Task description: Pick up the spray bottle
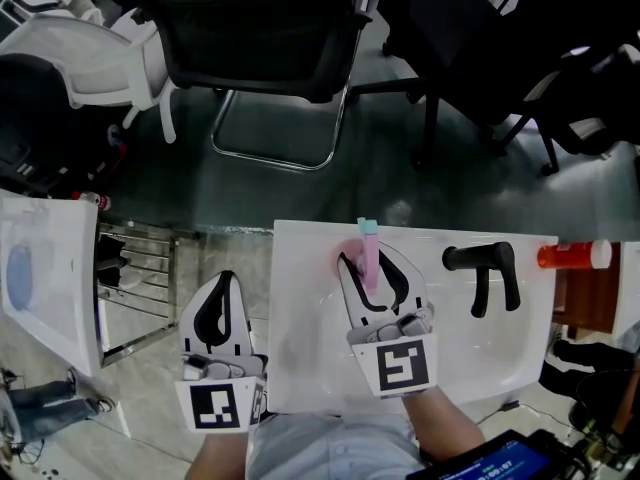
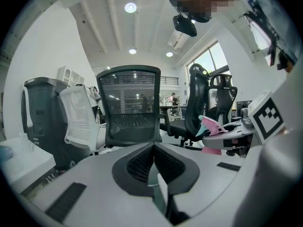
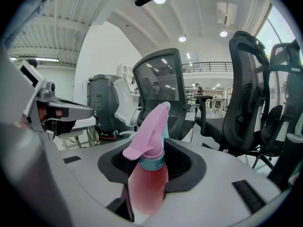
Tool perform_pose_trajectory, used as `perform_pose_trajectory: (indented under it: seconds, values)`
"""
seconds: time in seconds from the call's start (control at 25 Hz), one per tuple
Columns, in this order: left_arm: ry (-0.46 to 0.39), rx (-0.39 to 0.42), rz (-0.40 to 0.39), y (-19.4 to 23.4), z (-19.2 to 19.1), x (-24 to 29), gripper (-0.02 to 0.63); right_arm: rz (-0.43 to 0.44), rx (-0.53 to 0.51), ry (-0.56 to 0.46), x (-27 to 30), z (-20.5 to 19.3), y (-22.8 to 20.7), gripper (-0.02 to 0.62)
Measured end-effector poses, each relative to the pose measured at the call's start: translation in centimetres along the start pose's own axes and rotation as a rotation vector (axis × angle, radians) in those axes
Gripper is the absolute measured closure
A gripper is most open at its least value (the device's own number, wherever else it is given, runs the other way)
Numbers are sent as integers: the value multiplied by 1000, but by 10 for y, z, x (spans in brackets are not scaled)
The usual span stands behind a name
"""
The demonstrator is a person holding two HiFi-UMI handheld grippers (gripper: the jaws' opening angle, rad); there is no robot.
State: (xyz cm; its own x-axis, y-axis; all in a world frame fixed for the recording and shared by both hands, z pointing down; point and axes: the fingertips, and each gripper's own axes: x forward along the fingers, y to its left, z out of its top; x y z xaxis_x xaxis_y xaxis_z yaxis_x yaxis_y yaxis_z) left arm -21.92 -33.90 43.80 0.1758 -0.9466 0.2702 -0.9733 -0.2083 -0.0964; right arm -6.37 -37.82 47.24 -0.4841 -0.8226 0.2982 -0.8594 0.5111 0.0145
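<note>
- Head view, overall layout: a white basin (image 1: 300, 368) with a black tap (image 1: 485, 268). The spray bottle (image 1: 370, 263) stands in the basin near its far rim, left of the tap. The right gripper (image 1: 367, 255) reaches over the basin with one jaw on each side of the bottle. The left gripper (image 1: 228, 278) is held just outside the basin's left rim, beside a metal rack (image 1: 140, 278).
- Right gripper view, detail that the head view lacks: the bottle is upright, with a pink trigger head, a teal collar and a reddish translucent body. It stands between the jaws, close to the camera. The jaws are apart and unclamped, and a dark gap shows along the bottle's left side.
- Left gripper view: the jaws meet at their tips with nothing between them, so this gripper is clenched and empty. At the right edge the pink bottle head appears again, between the other gripper's jaws.
- Only the two gripper views show the black office chair (image 2: 130, 105) at full height. The head view cuts off its back.
- Hidden or unclear: from above the bottle is only a narrow pink strip with a teal nozzle, and its body is covered by its own head. In the right gripper view the bottle's base is cut off, and the bottle hides its own right side from the pad there. An orange bottle (image 1: 570, 256) lies beyond the basin's right end; its label is illegible.
</note>
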Motion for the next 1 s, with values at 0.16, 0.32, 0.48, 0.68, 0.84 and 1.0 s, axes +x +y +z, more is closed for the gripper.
perform_pose_trajectory:
  seconds: [0.16,0.32,0.48,0.68,0.84,1.0]
  values:
    - [-3,1,4,-1,2,-1,591,1,-2,1,-2,1,-1,436]
    - [-14,5,6,0,7,-3,591,0,-6,-12,-4,5,0,437]
    - [-29,7,10,-2,13,-10,591,2,-11,-33,-11,13,1,439]
    - [-62,10,4,-11,25,-20,591,-1,-18,-78,-27,29,2,439]
    - [-92,13,-4,-22,38,-31,589,-6,-24,-112,-47,45,0,439]
    - [-122,20,-12,-35,50,-42,590,-9,-27,-158,-67,60,-2,439]
